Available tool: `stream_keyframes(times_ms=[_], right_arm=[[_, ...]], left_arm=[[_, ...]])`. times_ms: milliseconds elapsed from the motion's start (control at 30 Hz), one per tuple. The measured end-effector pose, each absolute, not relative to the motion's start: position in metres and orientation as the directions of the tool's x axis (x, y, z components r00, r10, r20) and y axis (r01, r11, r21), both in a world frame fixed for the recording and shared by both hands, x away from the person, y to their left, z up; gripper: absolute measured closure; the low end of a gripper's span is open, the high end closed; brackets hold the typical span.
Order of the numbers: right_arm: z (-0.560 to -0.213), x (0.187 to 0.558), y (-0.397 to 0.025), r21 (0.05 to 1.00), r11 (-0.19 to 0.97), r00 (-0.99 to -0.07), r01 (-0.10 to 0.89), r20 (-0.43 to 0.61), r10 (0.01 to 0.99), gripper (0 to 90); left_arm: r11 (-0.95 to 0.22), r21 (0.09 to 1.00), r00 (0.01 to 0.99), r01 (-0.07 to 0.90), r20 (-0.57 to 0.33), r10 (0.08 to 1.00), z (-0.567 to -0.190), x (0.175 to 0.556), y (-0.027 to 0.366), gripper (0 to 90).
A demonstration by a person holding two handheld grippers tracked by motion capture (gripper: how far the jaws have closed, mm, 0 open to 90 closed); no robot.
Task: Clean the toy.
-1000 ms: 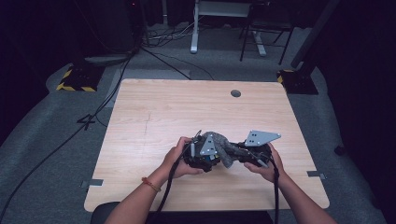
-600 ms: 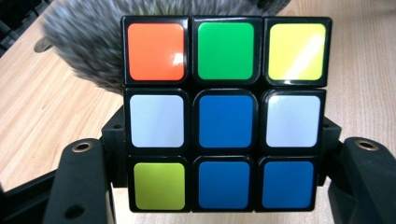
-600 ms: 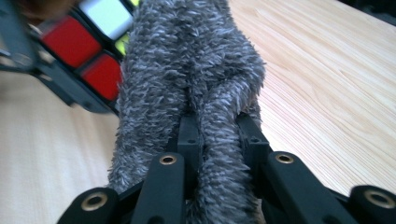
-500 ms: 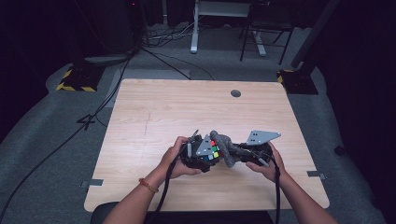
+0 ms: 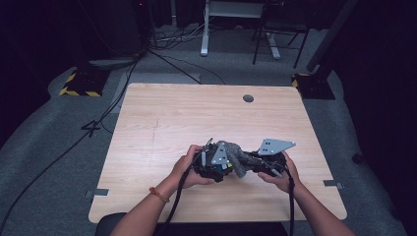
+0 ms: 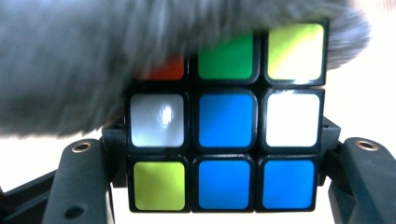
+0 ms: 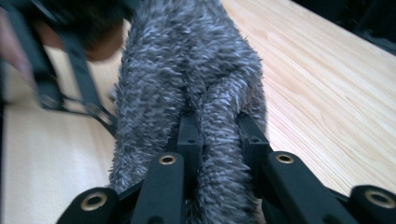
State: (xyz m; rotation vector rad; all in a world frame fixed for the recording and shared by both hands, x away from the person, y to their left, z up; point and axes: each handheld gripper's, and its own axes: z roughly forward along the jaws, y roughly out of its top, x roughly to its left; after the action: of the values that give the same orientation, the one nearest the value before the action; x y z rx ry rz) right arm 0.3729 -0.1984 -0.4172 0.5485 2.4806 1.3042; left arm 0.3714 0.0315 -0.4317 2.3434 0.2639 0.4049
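the left hand-held gripper sits over the near middle of the wooden worktop, clasped in the person's left hand. in the left gripper view its two black jaws stand one at each side of a puzzle cube and press against the cube's lower side edges, so the cube is clamped between them. the face turned to that camera shows blue in the centre, blue in the bottom middle and bottom right, yellow-green at bottom left and top right, white at middle left and middle right, green at top middle, and a strip of red at top left.

a grey fuzzy cloth lies across the top of the cube and covers most of its upper left part; its edge is blurred there. in the high view the same cloth bridges the gap between the two tools, and a bit of the cube's colour peeps out below it, though it is too small there to read.

the right hand-held gripper, in the person's right hand, points towards the left one. in the right gripper view its jaws are drawn in narrowly around a bunched fold of the cloth, which runs forward from them towards the other tool, apparently draped over it. both tools are close together, well back from the round grommet near the worktop's far edge.
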Motion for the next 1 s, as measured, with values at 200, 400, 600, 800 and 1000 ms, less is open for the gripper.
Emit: stream_keyframes(times_ms=[200,400,600,800,1000], right_arm=[[-0.428,0.382,-0.203,0.806,0.535,-0.875,0.253,-0.046,0.483,75.4],[-0.425,0.377,-0.202,0.832,0.506,-0.884,0.228,-0.040,0.465,75.7],[-0.419,0.372,-0.199,0.854,0.478,-0.902,0.204,-0.025,0.431,75.9],[-0.412,0.365,-0.193,0.866,0.469,-0.911,0.171,-0.043,0.411,75.9],[-0.410,0.358,-0.185,0.850,0.510,-0.907,0.132,-0.105,0.409,75.6]], left_arm=[[-0.684,0.727,0.928,0.064,0.208,0.308,-0.424,0.369,0.038,33.3],[-0.688,0.723,0.929,0.064,0.208,0.306,-0.425,0.369,0.039,33.2],[-0.703,0.708,0.929,0.066,0.214,0.303,-0.429,0.369,0.036,32.6],[-0.720,0.691,0.929,0.063,0.223,0.295,-0.433,0.370,0.028,32.5],[-0.729,0.681,0.930,0.065,0.224,0.293,-0.437,0.371,0.022,32.7]])
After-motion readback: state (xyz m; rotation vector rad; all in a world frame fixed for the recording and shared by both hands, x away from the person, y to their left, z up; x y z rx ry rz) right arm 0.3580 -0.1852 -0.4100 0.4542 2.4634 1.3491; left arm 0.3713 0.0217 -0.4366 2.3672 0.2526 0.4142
